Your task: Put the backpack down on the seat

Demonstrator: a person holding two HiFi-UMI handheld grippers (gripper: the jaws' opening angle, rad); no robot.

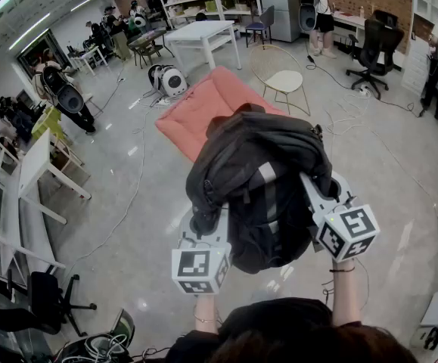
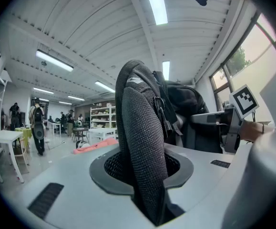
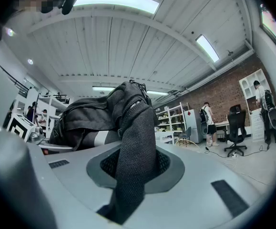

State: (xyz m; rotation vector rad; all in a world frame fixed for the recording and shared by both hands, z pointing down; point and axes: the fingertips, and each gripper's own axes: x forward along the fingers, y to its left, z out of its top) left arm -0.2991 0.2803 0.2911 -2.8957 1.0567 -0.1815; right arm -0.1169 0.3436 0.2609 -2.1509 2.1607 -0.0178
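A dark grey and black backpack [image 1: 260, 180] hangs in the air between my two grippers, well above the floor. My left gripper [image 1: 208, 222] is shut on one mesh shoulder strap [image 2: 145, 142], which runs up through its jaws. Over on the other side, my right gripper [image 1: 314, 193] is shut on the second mesh strap [image 3: 133, 151]. The backpack's body [image 3: 83, 113] bulges to the left in the right gripper view. A low salmon-pink cushioned seat [image 1: 203, 108] lies on the floor just beyond the backpack. A round wire chair with a cream seat [image 1: 283, 78] stands behind it to the right.
A white table [image 1: 200, 35] and a round white appliance [image 1: 172, 82] stand beyond the pink seat. Cables [image 1: 355, 116] trail over the floor at the right. White desks [image 1: 41, 165] line the left side. A black office chair [image 1: 374, 51] and several people are in the far background.
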